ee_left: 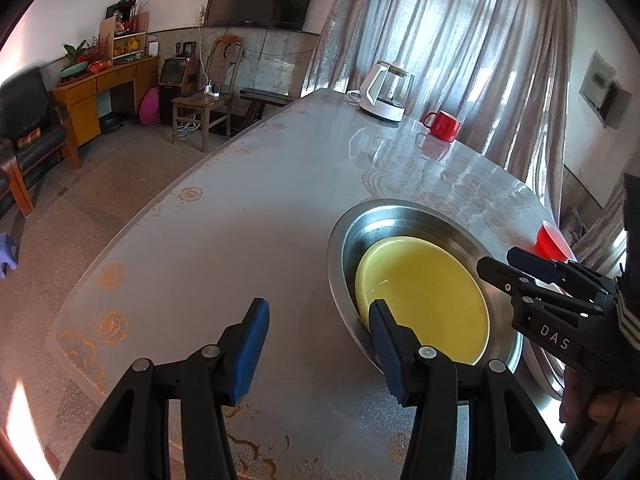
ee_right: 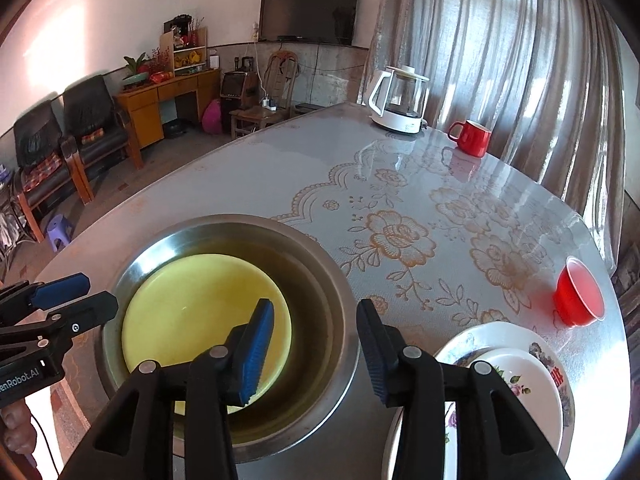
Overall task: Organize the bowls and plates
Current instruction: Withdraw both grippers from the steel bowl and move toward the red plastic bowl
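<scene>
A yellow plate [ee_left: 432,292] [ee_right: 192,312] lies inside a wide steel basin [ee_left: 400,204] [ee_right: 224,222] on the table. My left gripper [ee_left: 318,344] [ee_right: 84,300] is open and straddles the basin's left rim, one pad over the plate's edge and the other outside. My right gripper [ee_right: 316,352] [ee_left: 500,262] is open across the basin's right rim. Its left pad hangs over the plate, and neither pad presses on anything. A small floral plate [ee_right: 516,376] rests on a larger floral plate [ee_right: 556,360] at the lower right.
A red plastic cup [ee_right: 578,298] [ee_left: 552,240] lies tilted near the table's right edge. A red mug [ee_right: 472,138] [ee_left: 442,126] and a white kettle [ee_right: 400,100] [ee_left: 384,92] stand at the far end. The glossy floral table [ee_right: 280,168] drops off on the left.
</scene>
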{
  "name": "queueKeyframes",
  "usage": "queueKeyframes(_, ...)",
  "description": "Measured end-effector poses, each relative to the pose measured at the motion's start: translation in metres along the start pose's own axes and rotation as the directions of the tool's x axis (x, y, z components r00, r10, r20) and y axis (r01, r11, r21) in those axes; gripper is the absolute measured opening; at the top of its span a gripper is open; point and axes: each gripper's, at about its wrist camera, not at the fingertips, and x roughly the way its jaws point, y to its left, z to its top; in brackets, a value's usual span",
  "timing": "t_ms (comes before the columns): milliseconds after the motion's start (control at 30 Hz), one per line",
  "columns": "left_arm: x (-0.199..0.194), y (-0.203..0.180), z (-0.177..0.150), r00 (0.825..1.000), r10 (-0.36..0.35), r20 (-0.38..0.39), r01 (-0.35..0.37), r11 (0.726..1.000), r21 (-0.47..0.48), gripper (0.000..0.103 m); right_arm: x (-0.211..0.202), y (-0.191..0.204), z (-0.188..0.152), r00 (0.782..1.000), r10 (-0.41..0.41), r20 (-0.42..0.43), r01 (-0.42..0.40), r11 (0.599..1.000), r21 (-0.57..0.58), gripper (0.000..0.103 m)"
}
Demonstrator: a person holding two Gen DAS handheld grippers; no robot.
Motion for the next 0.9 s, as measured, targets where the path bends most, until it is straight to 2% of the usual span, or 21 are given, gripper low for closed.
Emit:
queueKeyframes(100,0.000,0.000,0.000,1.000,-0.006,0.000,0.006,1.000,0.001,0.052,0.007,-0.004,0.002,1.000,0.001,-0.021,-0.001,1.000,0.010,0.046)
queueKeyframes(233,0.001,0.001,0.001,1.000,-0.007,-0.001,0.007,1.000,-0.002,0.053,0.007,-0.010,0.002,0.999,0.044,-0.026,-0.043,0.998,0.051,0.046)
queueKeyframes(333,0.004,0.000,0.001,1.000,-0.008,-0.005,0.008,1.000,-0.001,0.053,0.006,-0.005,0.002,0.997,0.077,-0.025,-0.076,0.997,0.029,0.051)
queueKeyframes(433,0.004,-0.003,0.001,1.000,-0.010,-0.007,0.010,1.000,0.005,0.053,0.010,0.002,0.001,0.999,0.035,-0.033,-0.036,0.999,-0.016,0.053)
queueKeyframes(533,0.003,-0.004,0.000,1.000,-0.009,-0.007,0.009,1.000,0.011,0.053,0.015,0.000,0.002,0.999,0.021,-0.044,-0.021,1.000,0.000,0.053)
queueKeyframes(667,0.006,-0.006,0.000,1.000,-0.008,-0.014,0.008,1.000,0.018,0.053,0.021,-0.008,0.003,0.998,-0.040,-0.054,0.041,0.999,0.017,0.054)
queueKeyframes(900,0.003,-0.010,0.002,1.000,-0.010,-0.009,0.010,1.000,0.030,0.053,0.013,-0.020,0.007,1.000,0.007,-0.023,-0.005,0.996,0.088,0.054)
